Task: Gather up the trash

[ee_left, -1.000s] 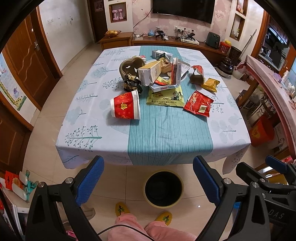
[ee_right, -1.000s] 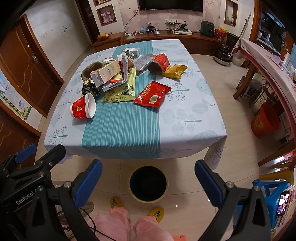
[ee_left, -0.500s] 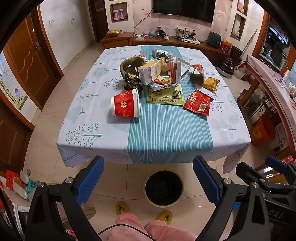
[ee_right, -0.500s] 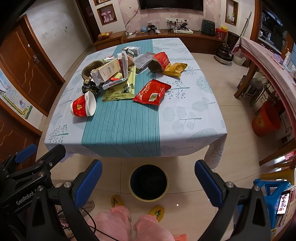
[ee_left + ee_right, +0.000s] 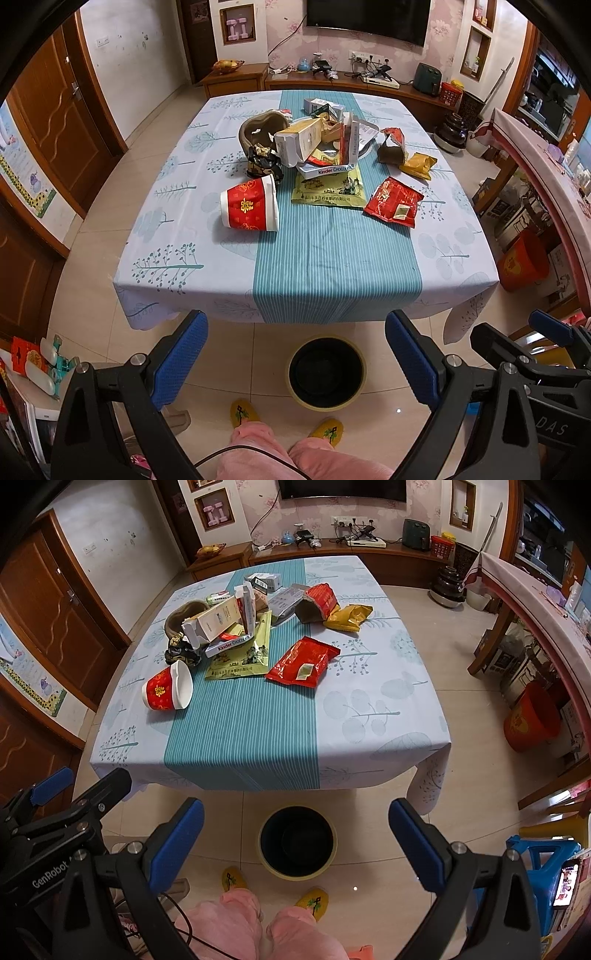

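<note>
Left to right on the counter [image 5: 325, 266]: a red paper cup [image 5: 251, 208] on its side, likely light and crushable, best pinched at the rim; a heap of cardboard boxes [image 5: 306, 142], stiffish, probably empty; a green flat packet [image 5: 328, 186]; a red foil wrapper [image 5: 393, 201] and a yellow wrapper [image 5: 417, 164], thin, likely slippery, best nipped at a raised edge. Tablecloth loose, may drag. Bin [image 5: 325, 373] on the tiled floor below the near edge. Left hand-held gripper [image 5: 295, 362] and right hand-held gripper [image 5: 295, 843] both spread wide, empty, well short of the trash. Cluttered living room.
</note>
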{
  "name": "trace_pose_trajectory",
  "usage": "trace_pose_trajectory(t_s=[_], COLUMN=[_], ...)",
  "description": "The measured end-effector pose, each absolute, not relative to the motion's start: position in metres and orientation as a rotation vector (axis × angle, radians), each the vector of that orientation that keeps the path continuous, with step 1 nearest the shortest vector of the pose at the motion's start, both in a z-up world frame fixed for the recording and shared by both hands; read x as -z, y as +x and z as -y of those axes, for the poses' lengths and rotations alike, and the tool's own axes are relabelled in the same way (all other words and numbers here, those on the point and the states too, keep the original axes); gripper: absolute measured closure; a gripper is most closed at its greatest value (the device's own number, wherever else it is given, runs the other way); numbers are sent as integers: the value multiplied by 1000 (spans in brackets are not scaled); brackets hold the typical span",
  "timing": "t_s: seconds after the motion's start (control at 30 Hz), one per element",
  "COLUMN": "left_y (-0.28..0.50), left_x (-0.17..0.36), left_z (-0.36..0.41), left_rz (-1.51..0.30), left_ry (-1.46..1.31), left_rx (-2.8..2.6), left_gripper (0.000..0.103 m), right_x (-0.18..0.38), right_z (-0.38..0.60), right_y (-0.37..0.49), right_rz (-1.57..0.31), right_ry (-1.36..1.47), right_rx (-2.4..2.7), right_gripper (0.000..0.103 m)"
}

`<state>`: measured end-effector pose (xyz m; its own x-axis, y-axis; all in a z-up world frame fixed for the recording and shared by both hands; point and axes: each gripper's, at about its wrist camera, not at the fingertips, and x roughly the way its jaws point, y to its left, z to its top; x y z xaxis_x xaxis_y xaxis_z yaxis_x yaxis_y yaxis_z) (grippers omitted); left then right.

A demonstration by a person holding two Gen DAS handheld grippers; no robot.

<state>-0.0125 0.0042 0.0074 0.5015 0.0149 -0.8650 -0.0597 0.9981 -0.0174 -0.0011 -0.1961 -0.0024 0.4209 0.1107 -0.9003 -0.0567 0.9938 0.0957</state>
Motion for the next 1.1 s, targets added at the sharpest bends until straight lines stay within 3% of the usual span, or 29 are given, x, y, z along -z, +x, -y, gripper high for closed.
trace_pose_trajectory(t_s=[0.6, 1.1], left_y=[-21, 49], left_x=[-24, -46], left_z=[-8, -60], left_rz=[-1020, -1013], left_ry=[-17, 26], left_rx=[-63, 10], left_gripper=[8, 8], right_x=[-11, -20], right_z=[192, 182], right_y=[4, 37], right_rz=[-1097, -1050], right_ry=[54, 122], right_rx=[-137, -128], right_gripper=[3, 3])
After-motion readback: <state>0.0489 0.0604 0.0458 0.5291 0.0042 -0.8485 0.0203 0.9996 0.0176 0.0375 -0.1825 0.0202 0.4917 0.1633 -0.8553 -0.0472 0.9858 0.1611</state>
